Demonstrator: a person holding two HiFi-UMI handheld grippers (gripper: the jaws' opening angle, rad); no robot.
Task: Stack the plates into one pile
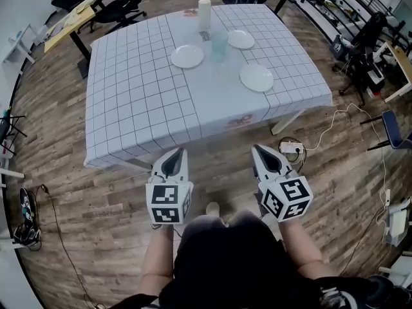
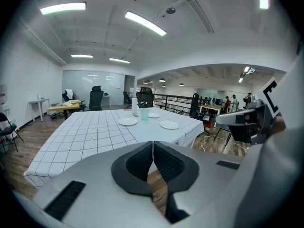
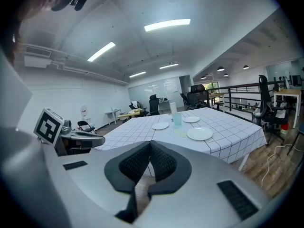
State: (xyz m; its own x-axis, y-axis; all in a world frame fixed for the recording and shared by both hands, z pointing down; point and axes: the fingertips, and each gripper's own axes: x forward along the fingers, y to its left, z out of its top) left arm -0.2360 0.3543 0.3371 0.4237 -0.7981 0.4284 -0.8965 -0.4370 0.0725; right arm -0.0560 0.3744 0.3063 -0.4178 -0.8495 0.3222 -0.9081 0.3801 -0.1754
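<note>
Three plates point(image 1: 187, 56) lay singly on the far half of the counter point(image 1: 141, 102), spread around a cup point(image 1: 219, 44), so nothing was piled yet. The left hand-held gripper point(image 1: 175, 154) and the right hand-held gripper point(image 1: 261, 152) hung side by side short of the counter's near edge. Both were clenched on nothing, probably because the plates were well out of reach and no grasp was due.

tablecloth print point(image 1: 239, 120): unreadable | item point(image 1: 190, 12) beside white roll point(image 1: 205, 13): too small to identify
</note>
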